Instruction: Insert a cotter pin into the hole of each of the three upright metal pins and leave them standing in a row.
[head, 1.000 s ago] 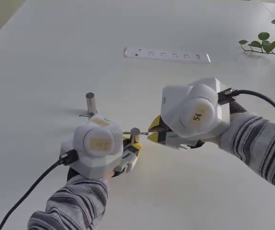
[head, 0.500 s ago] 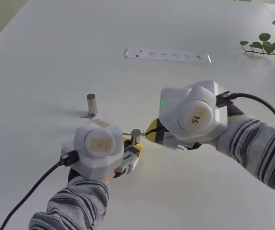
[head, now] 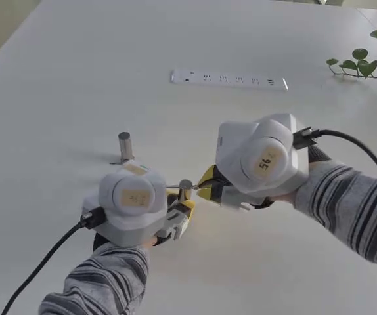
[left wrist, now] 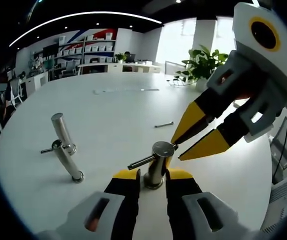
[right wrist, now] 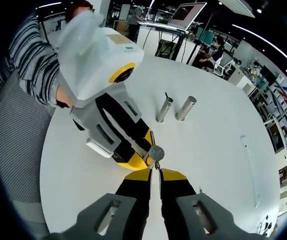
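White worktop (head: 57, 98) carries all items. Head view, centre-left: the rear pin (head: 125, 146) stands upright, apart from the work. Below it, at lower left, the left gripper (head: 183, 211) has its fingers closed on the lower shaft of the held pin (head: 186, 186), which stands upright at frame centre.

The left gripper view confirms this. The black-and-yellow fingers (left wrist: 127, 186) press the foot of the held pin (left wrist: 157, 167) from both sides. At the left of that view the rear pin (left wrist: 62, 130) and a front pin (left wrist: 67, 161) stand just beside each other. A fitted cotter pin (left wrist: 46, 150) appears to cross the front pin's top. Any lean in these two cannot be separated from lens distortion.

A cotter pin (left wrist: 140, 162) projects leftward from the held pin's head. Its other end lies at the tips of the right gripper (left wrist: 177, 145), which enters from the upper right. A loose cotter pin (left wrist: 163, 124) lies flat on the worktop beyond, well apart.

In the right gripper view, at bottom centre, the fingers (right wrist: 136, 187) are drawn to a narrow slit. They nip the thin cotter pin (right wrist: 158, 170) just short of the held pin's head.

Head view, right half: the right gripper (head: 206, 188) meets the held pin's head from centre-right. Power strip (head: 229, 78) lies at upper centre and plant (head: 366, 59) at upper right.
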A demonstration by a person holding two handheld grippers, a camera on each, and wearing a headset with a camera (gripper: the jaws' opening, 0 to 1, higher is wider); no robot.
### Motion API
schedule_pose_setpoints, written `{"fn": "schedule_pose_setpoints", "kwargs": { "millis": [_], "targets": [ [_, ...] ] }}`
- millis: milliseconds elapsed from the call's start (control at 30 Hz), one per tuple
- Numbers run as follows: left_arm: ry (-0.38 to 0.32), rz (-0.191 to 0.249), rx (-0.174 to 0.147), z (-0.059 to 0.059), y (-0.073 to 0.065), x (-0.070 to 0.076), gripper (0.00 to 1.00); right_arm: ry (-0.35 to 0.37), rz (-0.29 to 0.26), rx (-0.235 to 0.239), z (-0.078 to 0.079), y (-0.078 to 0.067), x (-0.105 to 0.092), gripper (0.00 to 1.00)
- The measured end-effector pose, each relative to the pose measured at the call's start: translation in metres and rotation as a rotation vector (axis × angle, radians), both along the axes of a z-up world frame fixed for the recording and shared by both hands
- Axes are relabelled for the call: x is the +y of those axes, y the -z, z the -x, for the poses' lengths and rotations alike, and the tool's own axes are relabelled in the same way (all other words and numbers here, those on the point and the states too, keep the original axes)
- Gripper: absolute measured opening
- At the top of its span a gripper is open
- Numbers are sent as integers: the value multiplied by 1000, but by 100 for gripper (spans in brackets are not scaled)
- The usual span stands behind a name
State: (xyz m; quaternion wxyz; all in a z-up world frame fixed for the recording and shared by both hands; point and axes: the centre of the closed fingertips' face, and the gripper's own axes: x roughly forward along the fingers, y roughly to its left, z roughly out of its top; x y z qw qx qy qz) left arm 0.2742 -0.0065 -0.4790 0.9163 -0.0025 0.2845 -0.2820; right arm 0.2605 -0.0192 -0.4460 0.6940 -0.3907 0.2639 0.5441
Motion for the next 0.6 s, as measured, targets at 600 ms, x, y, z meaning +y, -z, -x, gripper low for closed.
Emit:
{"fn": "schedule_pose_setpoints", "kwargs": {
  "millis": [600],
  "targets": [
    [32,-16,-11,19,-9,16,42,112,-159,172,-2,-1,23,14]
  ]
}}
